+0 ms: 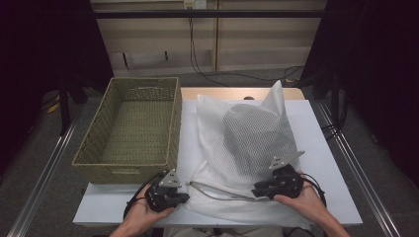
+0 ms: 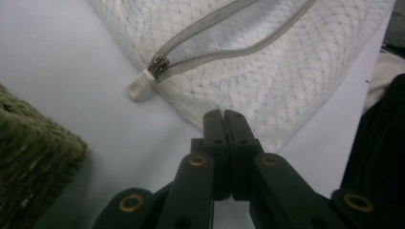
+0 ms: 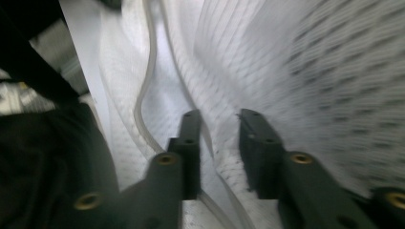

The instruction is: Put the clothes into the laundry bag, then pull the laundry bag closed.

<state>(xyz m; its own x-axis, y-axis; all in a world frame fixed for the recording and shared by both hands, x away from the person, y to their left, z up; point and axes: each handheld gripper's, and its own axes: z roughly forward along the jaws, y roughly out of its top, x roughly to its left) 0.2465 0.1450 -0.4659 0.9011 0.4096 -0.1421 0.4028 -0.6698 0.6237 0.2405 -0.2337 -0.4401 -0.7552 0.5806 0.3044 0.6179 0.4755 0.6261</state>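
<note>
mesh bag unzipped on the worktop, two hand-held grippers at its near edge

while the white mesh laundry bag (image 1: 242, 148) lies flat across the middle of the white worktop (image 1: 326, 148), its zipper (image 2: 224, 45) stands partly open along the edge nearest the person, the two grey tapes parted with pale fabric showing between them. the metal slider (image 2: 158, 66) sits at the closed end of the zipper, just beside a small white end tab (image 2: 139, 88) that rests on the worktop surface. inside the bag a dark grey bundle (image 1: 257, 133) shows through the mesh, and one corner of the bag (image 1: 277, 91) stands up at the far side.

the right hand-held gripper (image 3: 218, 121) sits at the bag's near right edge, its jaws apart at a narrow gap, with a fold of mesh and the zipper tape lying between them; whether the pads touch the fabric cannot be told, since that view is blurred. the left hand-held gripper (image 2: 224, 117) is held low over the bare worktop just beside the bag's near left corner, its jaws pressed together on nothing, pointing toward the slider and apart from it.

a woven green-brown basket (image 1: 99, 148) stands on the left of the worktop, touching or almost touching the bag's left edge, and its corner shows near the left hand-held gripper.
</note>
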